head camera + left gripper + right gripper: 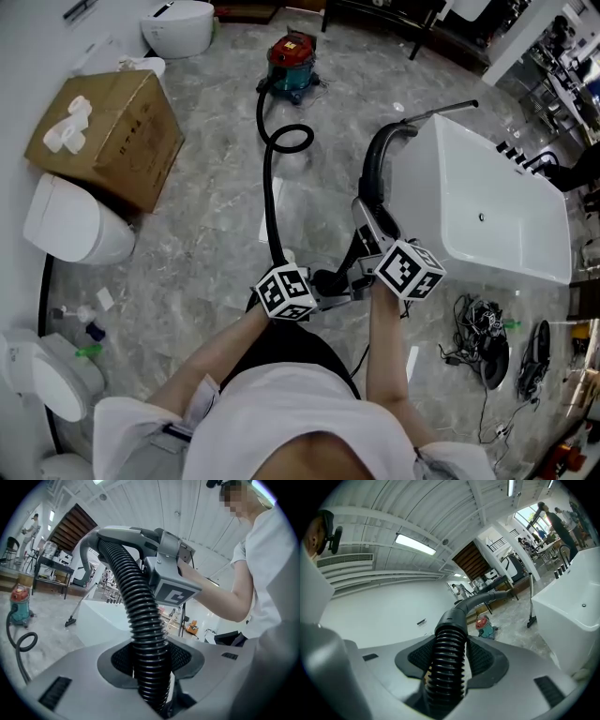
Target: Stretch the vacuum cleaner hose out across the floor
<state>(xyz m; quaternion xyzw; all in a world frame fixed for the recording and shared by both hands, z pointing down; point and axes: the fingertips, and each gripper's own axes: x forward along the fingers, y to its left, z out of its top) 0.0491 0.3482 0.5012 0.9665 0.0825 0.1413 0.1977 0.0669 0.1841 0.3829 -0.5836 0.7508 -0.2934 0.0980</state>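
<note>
A red vacuum cleaner [292, 64] stands far off on the marble floor. Its black ribbed hose [273, 206] loops once by the machine and runs toward me. The hose passes through both grippers and ends in a curved handle tube [375, 164] that leans on the bathtub. My left gripper [326, 283] is shut on the hose [143, 630], which fills the gap between its jaws. My right gripper [367, 246] is shut on the hose [446, 665] just below the smooth cuff [453, 622]. The right gripper's marker cube [176, 591] shows close ahead in the left gripper view.
A white bathtub [497, 202] stands right of the grippers. A cardboard box [112, 131] and toilets [70, 225] line the left wall. Cables and dark gear [487, 342] lie on the floor at lower right. A floor nozzle on a wand [530, 620] rests by the tub.
</note>
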